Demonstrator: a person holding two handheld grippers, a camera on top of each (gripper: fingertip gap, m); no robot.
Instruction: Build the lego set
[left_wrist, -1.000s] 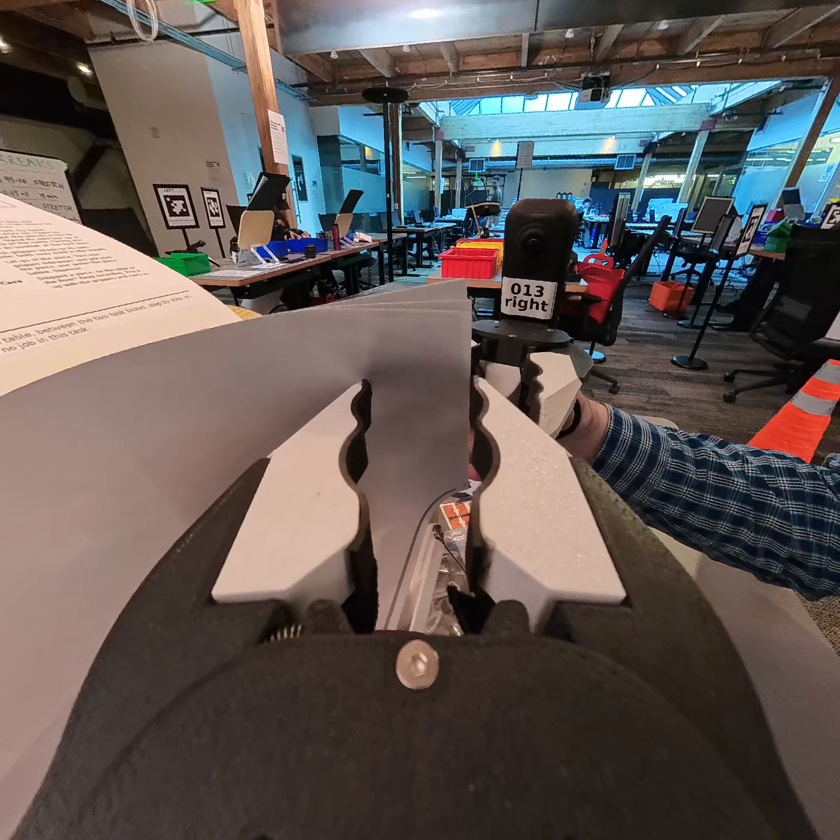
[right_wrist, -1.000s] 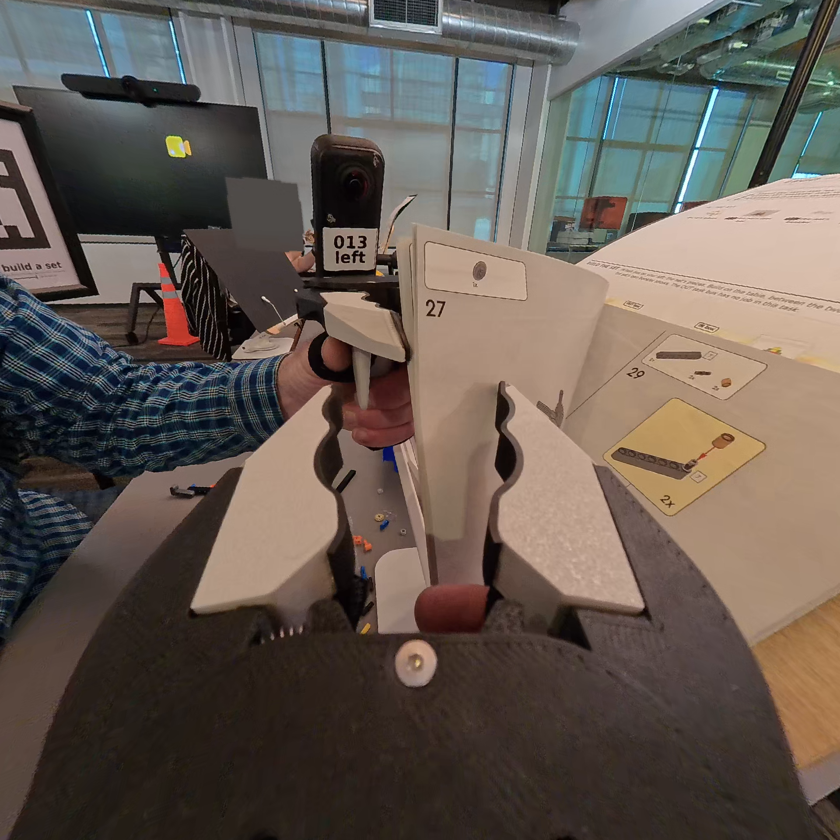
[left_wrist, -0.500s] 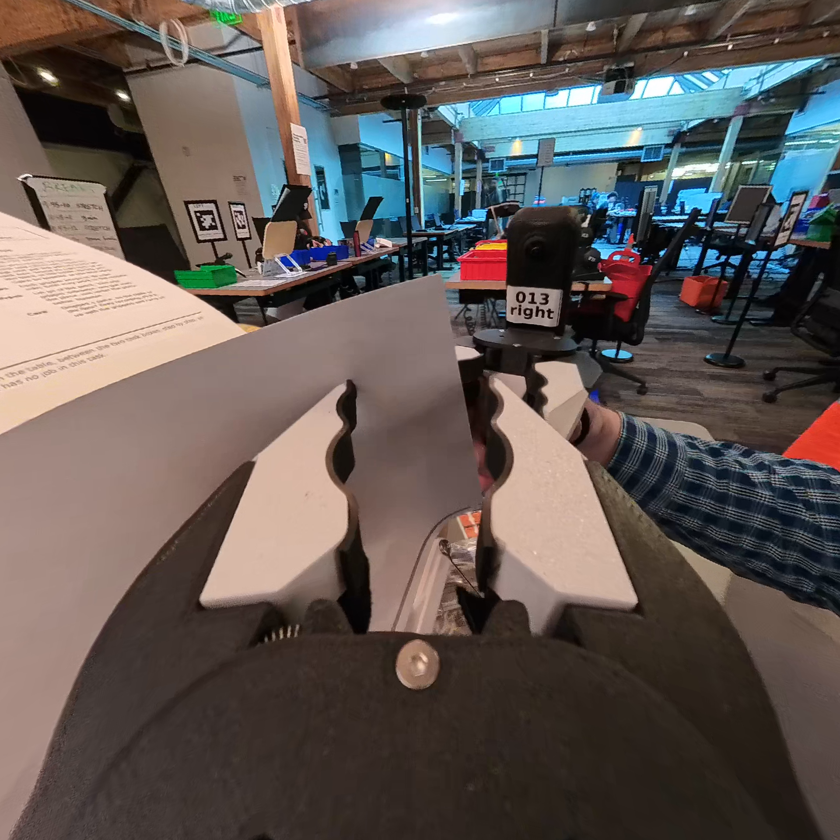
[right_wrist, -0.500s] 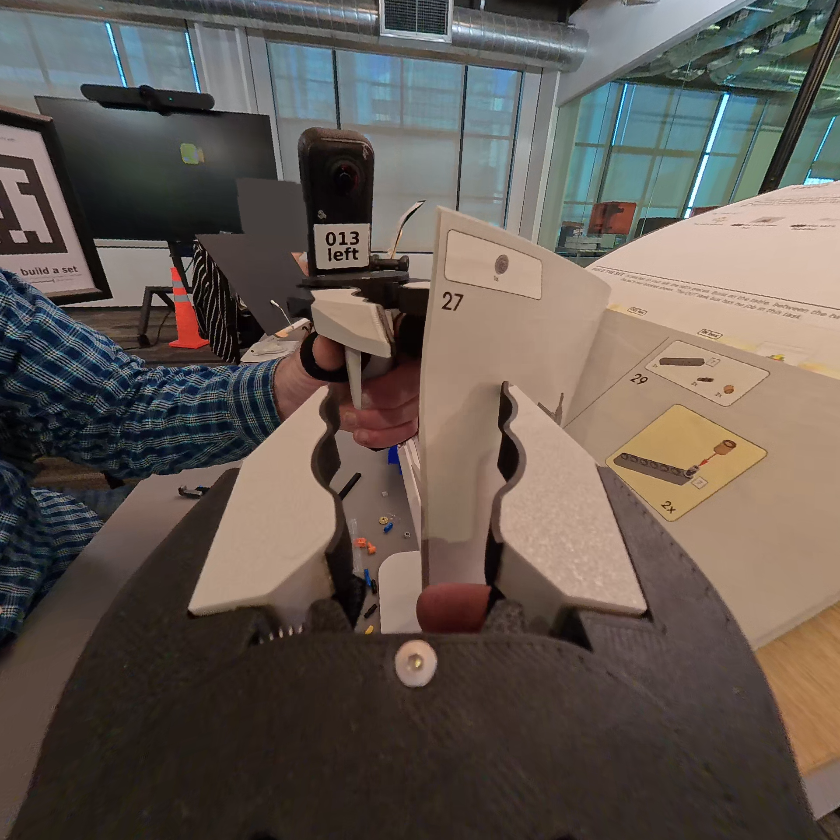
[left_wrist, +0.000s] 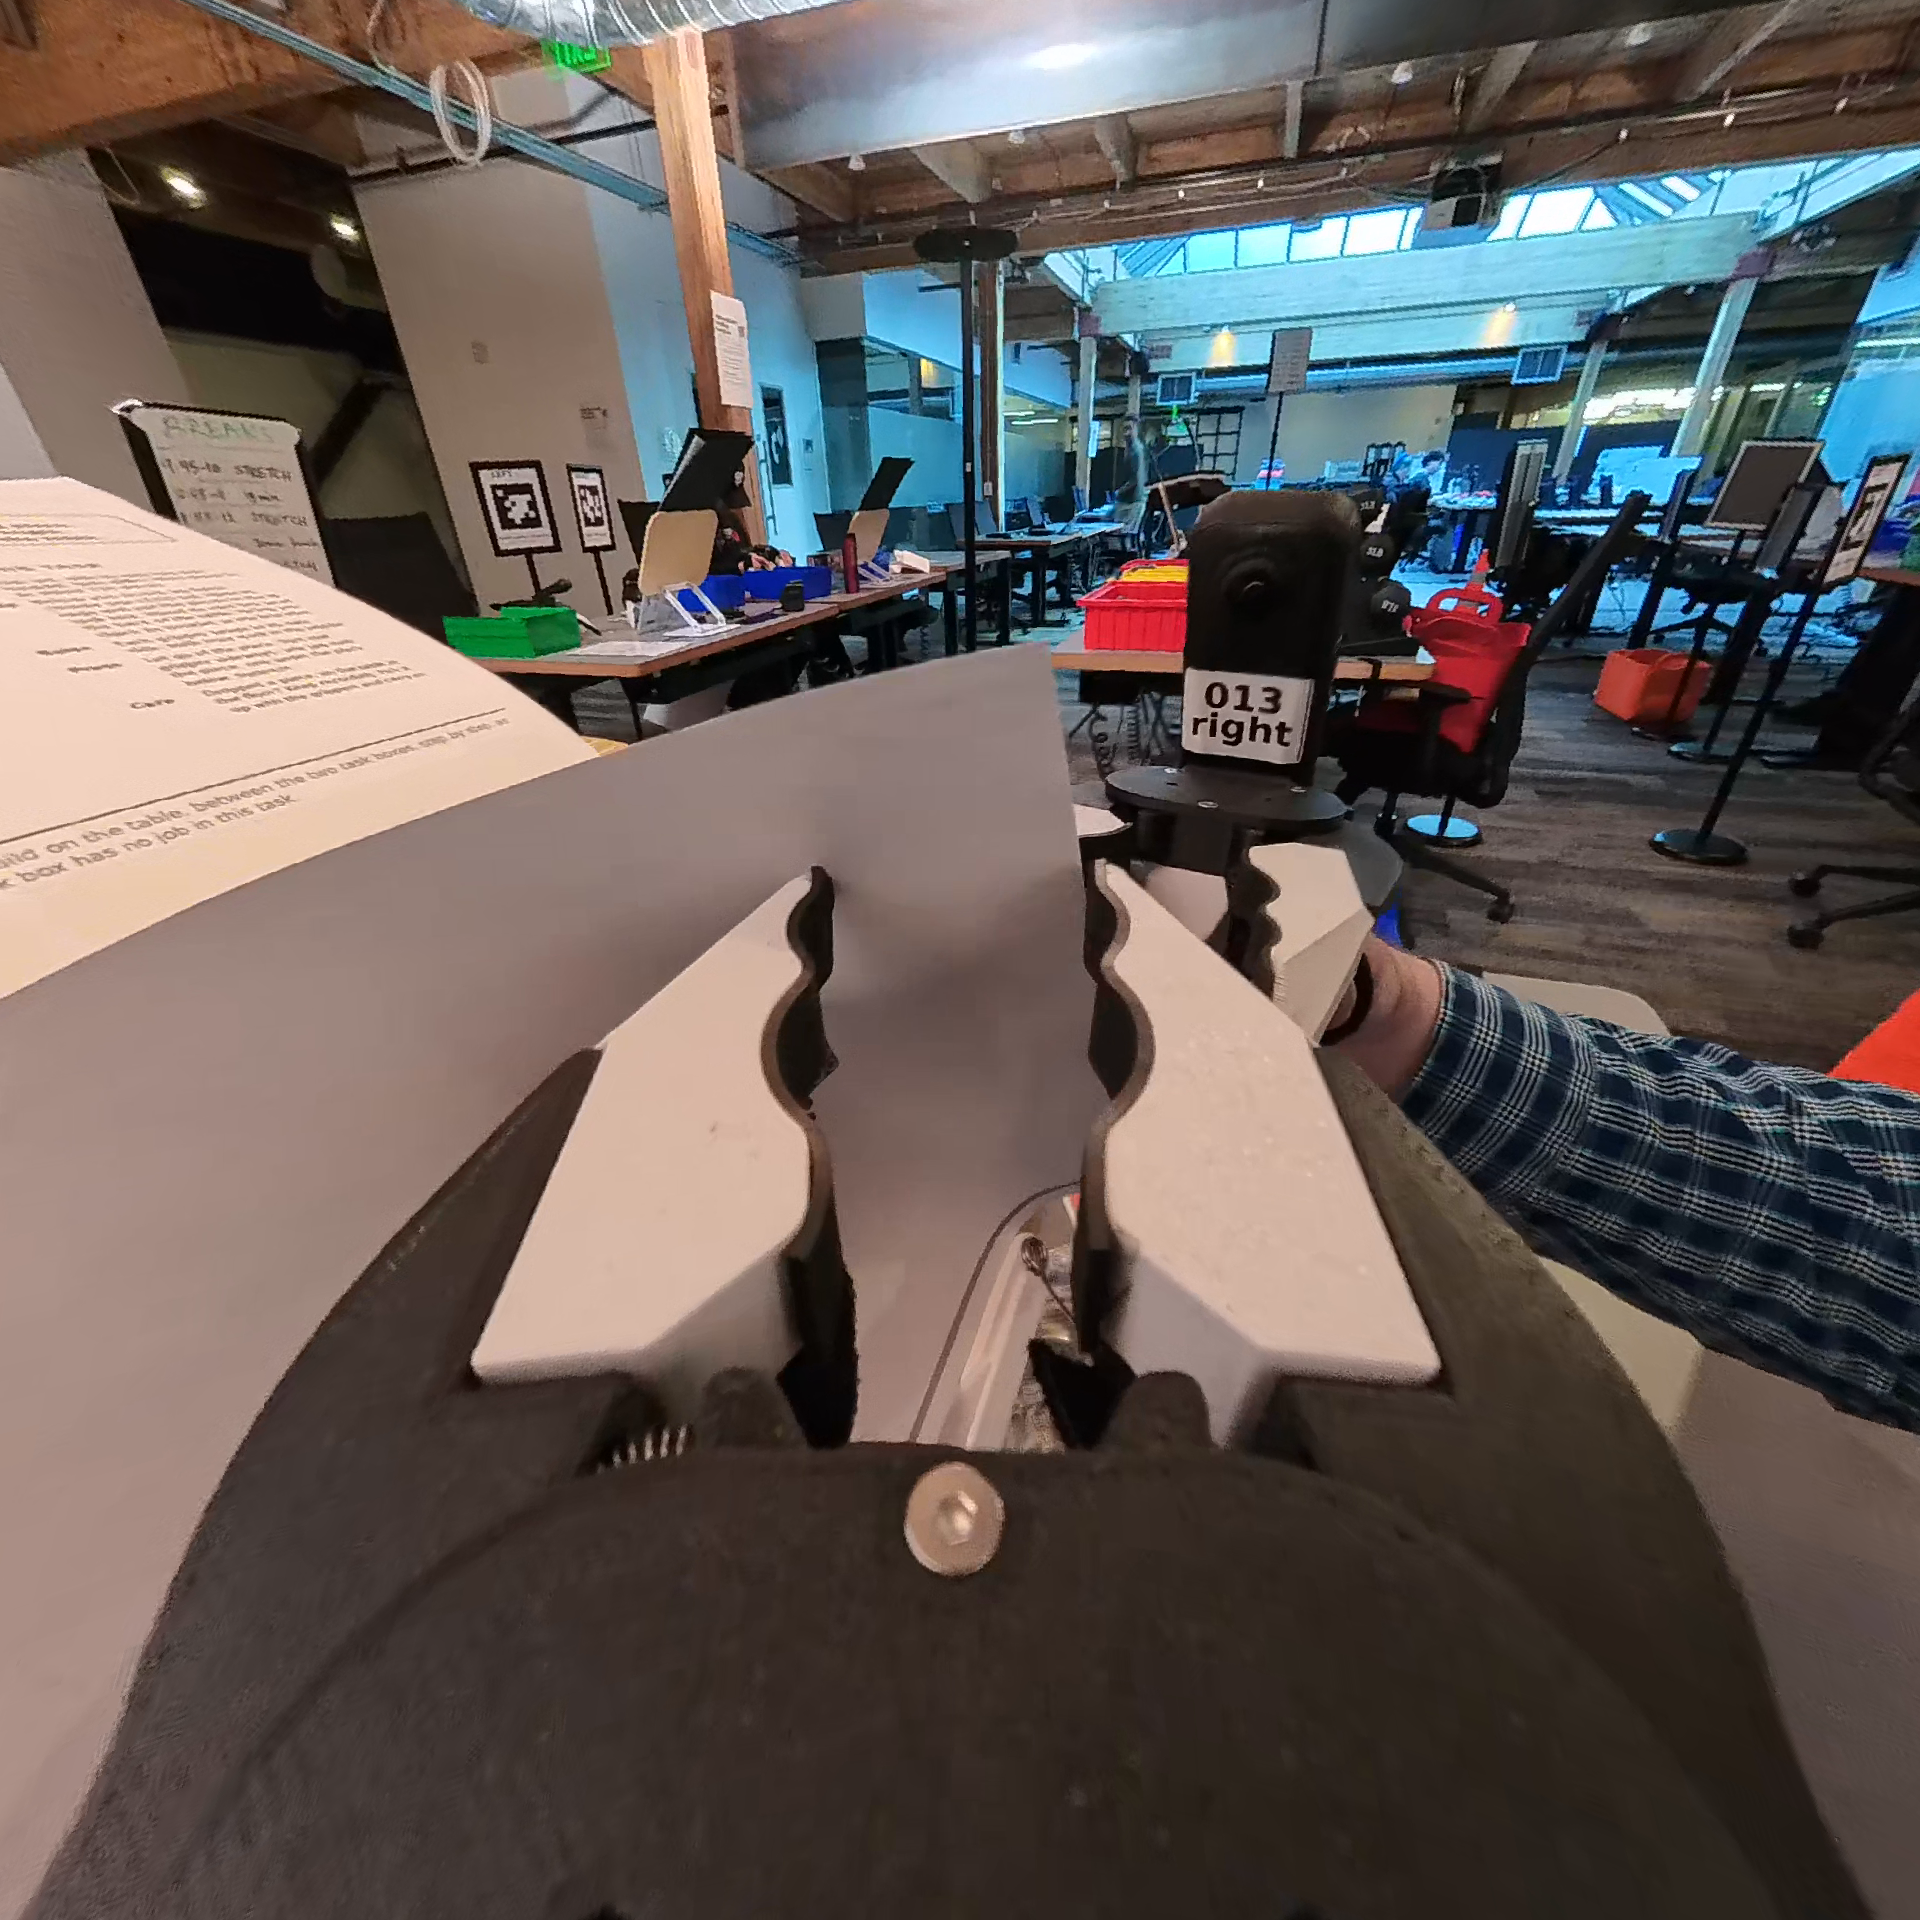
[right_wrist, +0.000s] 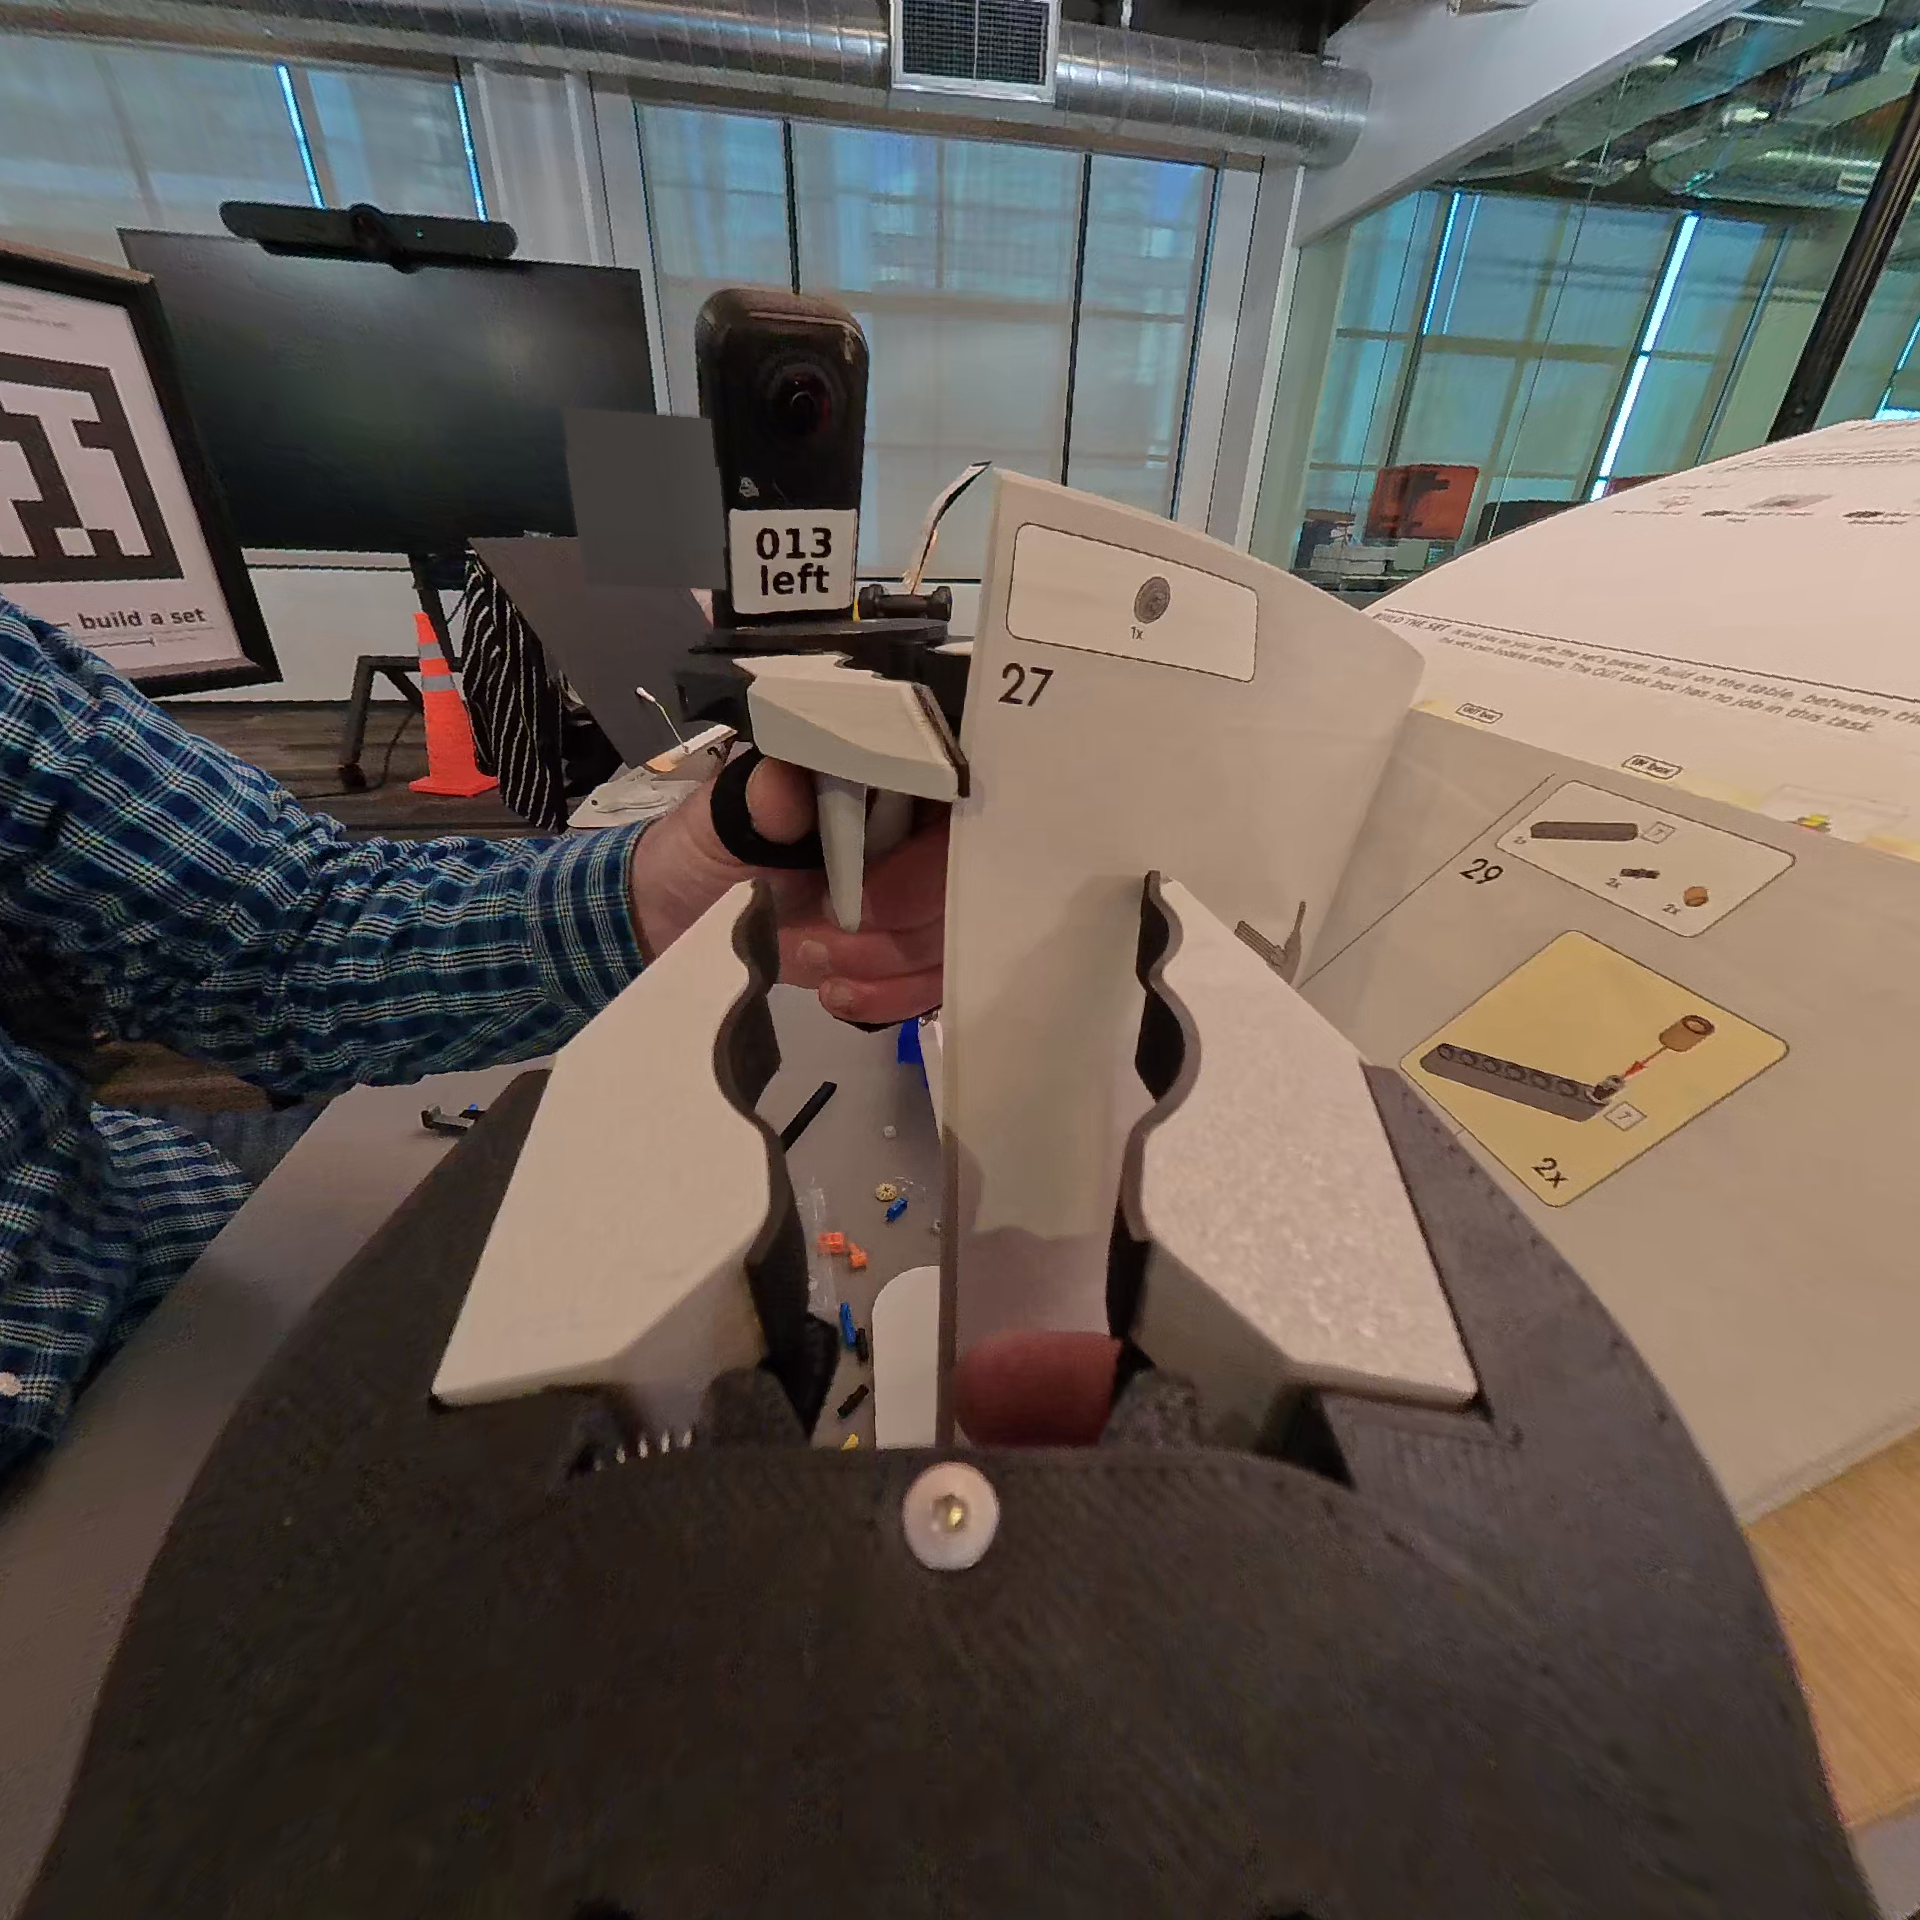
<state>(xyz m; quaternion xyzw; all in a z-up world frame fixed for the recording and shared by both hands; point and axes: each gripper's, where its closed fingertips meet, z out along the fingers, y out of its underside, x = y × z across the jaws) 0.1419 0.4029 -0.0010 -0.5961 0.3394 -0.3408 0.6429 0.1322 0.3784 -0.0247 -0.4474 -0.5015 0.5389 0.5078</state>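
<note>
Two grippers at a raised page of the Lego instruction booklet.

The left gripper (left_wrist: 956, 904) has its jaws apart, with the grey back of the lifted page (left_wrist: 582, 935) standing between its fingers (left_wrist: 665, 1143). The right gripper (right_wrist: 951, 904) is also spread wide, and the same page (right_wrist: 1101, 790) rises edge-on between its jaws, nearer the right finger (contact cannot be judged). The open instruction booklet (right_wrist: 1662, 1195) lies to the right, propped at a slant, showing a yellow build diagram. Below, on the grey table (right_wrist: 343, 1164), small loose Lego pieces (right_wrist: 842, 1247) in orange, blue and black lie scattered. A hand (right_wrist: 831, 914) in a blue plaid sleeve (right_wrist: 312, 914) grips the left tool.
</note>
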